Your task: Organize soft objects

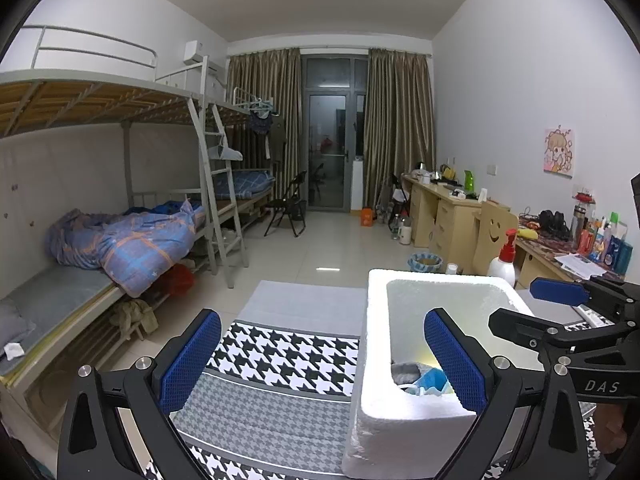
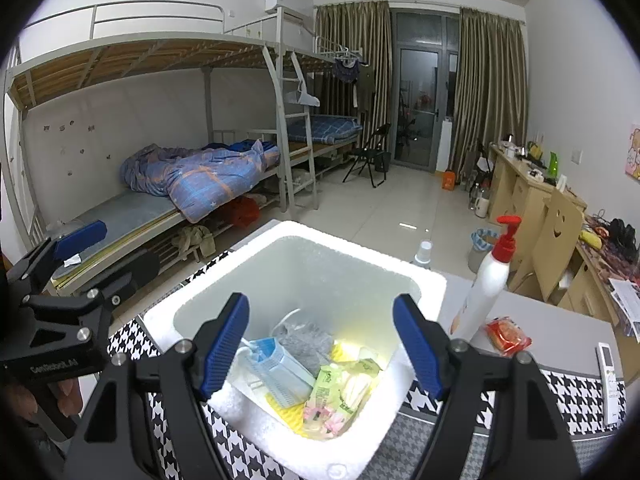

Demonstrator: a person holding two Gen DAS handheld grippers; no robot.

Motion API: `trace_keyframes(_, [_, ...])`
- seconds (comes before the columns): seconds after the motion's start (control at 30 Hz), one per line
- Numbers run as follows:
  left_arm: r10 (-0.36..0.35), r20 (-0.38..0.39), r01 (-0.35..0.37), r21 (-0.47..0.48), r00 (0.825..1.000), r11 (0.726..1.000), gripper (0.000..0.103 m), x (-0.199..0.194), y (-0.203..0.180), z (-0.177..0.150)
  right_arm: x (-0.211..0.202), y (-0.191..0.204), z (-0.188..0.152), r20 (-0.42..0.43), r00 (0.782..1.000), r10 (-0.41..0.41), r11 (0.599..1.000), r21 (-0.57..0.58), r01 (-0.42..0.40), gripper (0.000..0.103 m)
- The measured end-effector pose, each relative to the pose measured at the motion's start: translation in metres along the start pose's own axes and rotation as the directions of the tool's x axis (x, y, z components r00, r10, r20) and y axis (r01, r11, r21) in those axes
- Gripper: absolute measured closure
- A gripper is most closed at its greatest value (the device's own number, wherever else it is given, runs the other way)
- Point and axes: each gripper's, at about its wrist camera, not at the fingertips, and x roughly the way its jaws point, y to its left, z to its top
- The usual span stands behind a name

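A white foam box (image 2: 428, 280) stands on a houndstooth cloth; it also shows in the left wrist view (image 1: 400, 408). Inside lie a blue face mask pack (image 2: 280, 372), a grey cloth (image 2: 304, 340) and a green-pink tissue pack (image 2: 340, 396). My right gripper (image 2: 324, 344) is open and empty, held above the box's near side. My left gripper (image 1: 320, 360) is open and empty, left of the box over the cloth. The right gripper also shows at the right of the left wrist view (image 1: 532, 308), open.
A white pump bottle (image 2: 484, 280), a red packet (image 2: 508, 336) and a remote (image 2: 610, 380) sit right of the box. Bunk beds (image 2: 192, 176) line the left wall. Desks (image 2: 520, 188) and a wooden chair (image 2: 560, 232) stand on the right.
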Motion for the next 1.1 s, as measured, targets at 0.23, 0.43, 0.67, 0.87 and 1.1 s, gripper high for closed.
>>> trace_keyframes(0.23, [-0.015,0.004,0.015,0.007,1.000,1.000,0.001,-0.005,-0.007,0.000,-0.008,-0.004,-0.002,0.007,1.000,-0.009,1.000,0.011,0.009,0.025])
trace_keyframes(0.43, [-0.024,-0.002,0.024,0.021,1.000,0.999,0.001,-0.011,-0.012,0.000,-0.018,-0.007,-0.002,0.026,1.000,-0.012,1.000,0.014,0.012,0.024])
trace_keyframes(0.67, [-0.040,0.002,0.040,0.038,0.999,0.998,0.001,-0.021,-0.023,0.002,-0.031,-0.009,-0.005,0.052,0.999,-0.008,1.000,0.015,0.007,0.024])
trace_keyframes(0.87, [-0.070,0.012,0.069,0.043,0.997,0.997,0.001,-0.032,-0.031,0.002,-0.043,-0.010,-0.010,0.072,0.997,-0.021,1.000,0.017,0.019,0.024])
trace_keyframes(1.1, [-0.062,0.039,0.059,0.072,0.997,0.996,0.001,-0.046,-0.048,0.002,-0.061,-0.020,-0.017,0.110,0.994,-0.015,0.999,0.050,0.010,0.024])
